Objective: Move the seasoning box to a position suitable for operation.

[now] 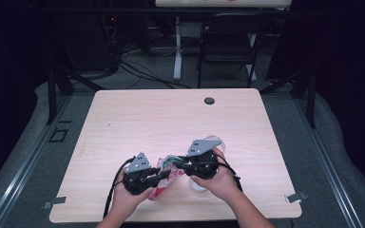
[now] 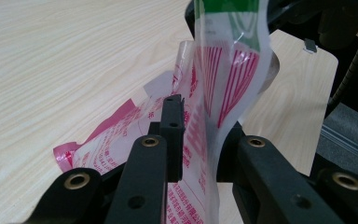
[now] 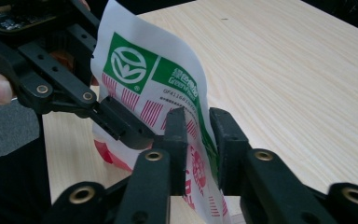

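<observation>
Two grippers (image 1: 164,175) (image 1: 177,165) on bag (image 1: 161,190), mid-table (image 1: 171,114)

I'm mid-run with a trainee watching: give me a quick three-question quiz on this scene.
1. True or false: the plastic bag lies flat on the table.
2. Which grippers have the bag between their jaws? A) the left gripper alone B) the right gripper alone C) both
3. What colour is the bag's round logo panel?

Key:
1. False: it is held up between the two grippers.
2. C
3. Green
</observation>
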The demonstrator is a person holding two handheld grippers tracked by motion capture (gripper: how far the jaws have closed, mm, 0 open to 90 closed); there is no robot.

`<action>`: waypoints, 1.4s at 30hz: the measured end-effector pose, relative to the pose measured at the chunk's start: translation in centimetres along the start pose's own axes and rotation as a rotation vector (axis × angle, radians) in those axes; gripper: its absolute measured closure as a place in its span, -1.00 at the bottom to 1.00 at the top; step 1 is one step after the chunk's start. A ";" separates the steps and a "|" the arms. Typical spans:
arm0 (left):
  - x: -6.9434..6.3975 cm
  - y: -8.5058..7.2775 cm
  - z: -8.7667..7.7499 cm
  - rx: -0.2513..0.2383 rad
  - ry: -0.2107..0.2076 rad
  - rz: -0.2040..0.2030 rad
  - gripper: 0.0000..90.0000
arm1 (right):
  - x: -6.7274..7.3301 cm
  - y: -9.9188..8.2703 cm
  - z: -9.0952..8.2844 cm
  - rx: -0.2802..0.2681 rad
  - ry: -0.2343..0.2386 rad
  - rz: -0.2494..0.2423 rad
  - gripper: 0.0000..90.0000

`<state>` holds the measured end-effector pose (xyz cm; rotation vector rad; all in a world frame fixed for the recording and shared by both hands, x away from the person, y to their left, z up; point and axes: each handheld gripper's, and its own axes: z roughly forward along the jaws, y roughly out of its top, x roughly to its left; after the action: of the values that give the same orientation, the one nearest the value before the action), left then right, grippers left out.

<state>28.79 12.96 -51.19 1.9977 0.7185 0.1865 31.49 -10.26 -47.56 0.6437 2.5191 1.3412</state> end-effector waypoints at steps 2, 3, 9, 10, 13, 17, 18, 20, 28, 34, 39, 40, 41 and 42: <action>0.0 0.0 0.0 -0.006 0.003 -0.002 0.74 | 0.1 0.0 0.0 0.007 0.004 -0.006 0.79; 0.0 -0.1 0.1 -0.004 0.005 -0.001 0.72 | 0.2 -0.1 0.0 0.011 0.004 -0.009 0.81; -0.1 -0.2 0.2 -0.006 0.002 0.005 0.65 | 0.5 -0.3 -0.3 0.027 0.017 -0.018 0.94; -0.1 -0.2 0.2 -0.007 0.005 0.006 0.64 | 0.4 -0.4 -0.3 0.028 0.021 -0.014 0.97; -0.2 -0.2 0.2 -0.003 0.013 0.022 0.61 | 0.3 -0.5 -0.5 0.031 0.030 -0.009 1.00; -0.1 -0.3 0.3 -0.004 0.010 0.014 0.60 | 0.3 -0.7 -0.7 0.034 0.042 -0.022 1.00; -0.1 -0.3 0.3 -0.002 0.010 0.016 0.60 | 0.3 -0.8 -0.7 0.031 0.039 -0.018 1.00; -0.2 -0.3 0.3 -0.001 0.010 0.012 0.60 | 0.2 -0.8 -0.7 0.034 0.041 -0.022 1.00; -0.4 -0.4 0.0 0.012 0.063 -0.002 0.41 | 0.2 -0.5 -0.6 0.023 0.048 -0.023 1.00; -0.8 -0.8 -0.4 0.015 0.115 -0.003 0.14 | 0.4 -0.3 -0.6 0.010 0.048 -0.030 1.00; -0.9 -1.7 -0.3 0.030 0.136 0.009 0.09 | 0.6 -0.2 -0.5 -0.001 0.044 -0.037 1.00; -0.9 -1.9 -0.3 0.022 0.140 0.007 0.07 | 0.6 -0.1 -0.6 -0.003 0.044 -0.036 1.00; -1.0 -2.1 -0.3 0.021 0.149 0.014 0.07 | 0.6 -0.1 -0.5 -0.006 0.042 -0.035 1.00; -1.0 -2.2 -0.2 0.026 0.153 0.013 0.11 | 0.7 -0.1 -0.5 -0.010 0.043 -0.034 1.00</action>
<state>26.97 13.32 -52.80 2.0287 0.8084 0.3418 30.64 -10.36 -47.33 0.5736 2.5433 1.3693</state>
